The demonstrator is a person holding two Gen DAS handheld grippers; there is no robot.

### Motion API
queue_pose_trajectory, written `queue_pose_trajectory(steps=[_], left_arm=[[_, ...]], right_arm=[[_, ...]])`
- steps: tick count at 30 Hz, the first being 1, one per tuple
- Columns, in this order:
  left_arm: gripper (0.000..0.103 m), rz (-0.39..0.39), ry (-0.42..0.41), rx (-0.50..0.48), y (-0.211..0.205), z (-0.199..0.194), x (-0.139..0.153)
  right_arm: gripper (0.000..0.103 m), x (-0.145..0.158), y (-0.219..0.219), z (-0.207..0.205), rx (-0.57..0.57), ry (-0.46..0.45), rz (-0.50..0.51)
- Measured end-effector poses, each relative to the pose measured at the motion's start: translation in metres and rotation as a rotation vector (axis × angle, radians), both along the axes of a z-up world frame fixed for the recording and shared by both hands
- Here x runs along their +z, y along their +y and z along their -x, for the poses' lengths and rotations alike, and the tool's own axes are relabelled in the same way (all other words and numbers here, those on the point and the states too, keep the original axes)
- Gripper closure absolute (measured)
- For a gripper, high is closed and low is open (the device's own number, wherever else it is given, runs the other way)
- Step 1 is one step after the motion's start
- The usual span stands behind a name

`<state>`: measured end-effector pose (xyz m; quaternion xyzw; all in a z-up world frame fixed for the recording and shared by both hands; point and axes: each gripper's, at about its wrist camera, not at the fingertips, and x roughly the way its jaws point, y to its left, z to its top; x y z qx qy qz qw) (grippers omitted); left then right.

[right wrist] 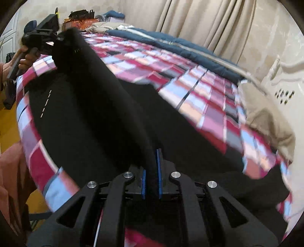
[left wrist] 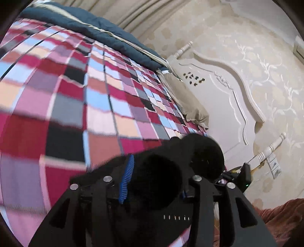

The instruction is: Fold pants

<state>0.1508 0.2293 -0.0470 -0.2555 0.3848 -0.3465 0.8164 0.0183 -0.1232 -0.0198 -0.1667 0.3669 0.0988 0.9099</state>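
Observation:
Black pants (right wrist: pixel 98 114) lie spread on the plaid bedspread (right wrist: pixel 209 106), with one edge lifted into a taut ridge between the two grippers. My right gripper (right wrist: pixel 152 178) is shut on that edge, the cloth pinched between its blue pads (right wrist: pixel 159 171). My left gripper shows in the right wrist view (right wrist: pixel 57 40) at the far left, held by a hand, shut on the other end. In the left wrist view the left gripper (left wrist: pixel 152 178) is shut on a bunched mass of the pants (left wrist: pixel 171 171) that hides its right pad.
A dark blue quilt (right wrist: pixel 180 47) lies along the bed's far side by the curtains (right wrist: pixel 209 19). A beige pillow (right wrist: pixel 266 121) rests by the white headboard (left wrist: pixel 228 98). Clutter (right wrist: pixel 79 17) stands beyond the bed. Yellow floor (right wrist: pixel 7 123) lies on the left.

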Motion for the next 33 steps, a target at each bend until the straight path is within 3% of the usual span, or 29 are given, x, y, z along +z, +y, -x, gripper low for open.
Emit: queue_pose_trajectory(steps=[1,6,9,12,13,16,19,21,24,30,33], left_arm=[[0.056,-0.002,0.015,0.014,0.003,0.008,-0.005],[0.022,0.006,0.089,0.088,0.021,0.043,-0.031],[0.022,0.044,0.117,0.155,0.040,0.062,-0.044],[0.022,0.078,0.131,0.225,0.055,0.080,-0.044],[0.022,0.095,0.136,0.251,0.059,0.089,-0.043],[0.022,0.123,0.171,0.307,0.057,0.109,-0.045],[0.022,0.177,0.167,0.348,0.043,0.133,-0.046],[0.022,0.235,0.170,0.373,0.034,0.145,-0.048],[0.022,0.382,0.191,0.406,0.021,0.160,-0.057],[0.022,0.446,0.206,0.425,-0.005,0.152,-0.055],[0.022,0.411,0.194,0.441,-0.016,0.145,-0.049]], right_arm=[[0.091,-0.005,-0.001,0.004,-0.007,0.005,-0.011],[0.085,-0.017,-0.002,0.015,-0.052,0.011,-0.063],[0.075,-0.017,-0.002,0.020,-0.078,0.015,-0.081],[0.050,-0.016,0.002,0.029,-0.092,0.020,-0.091],[0.048,-0.015,0.002,0.033,-0.094,0.020,-0.101],[0.046,-0.013,0.002,0.046,-0.124,0.022,-0.127],[0.040,-0.009,-0.006,0.054,-0.163,0.029,-0.216],[0.038,-0.006,-0.011,0.058,-0.187,0.034,-0.287],[0.036,-0.004,-0.019,0.062,-0.221,0.050,-0.386],[0.036,-0.009,-0.031,0.066,-0.273,0.086,-0.543],[0.036,-0.012,-0.031,0.069,-0.289,0.089,-0.560]])
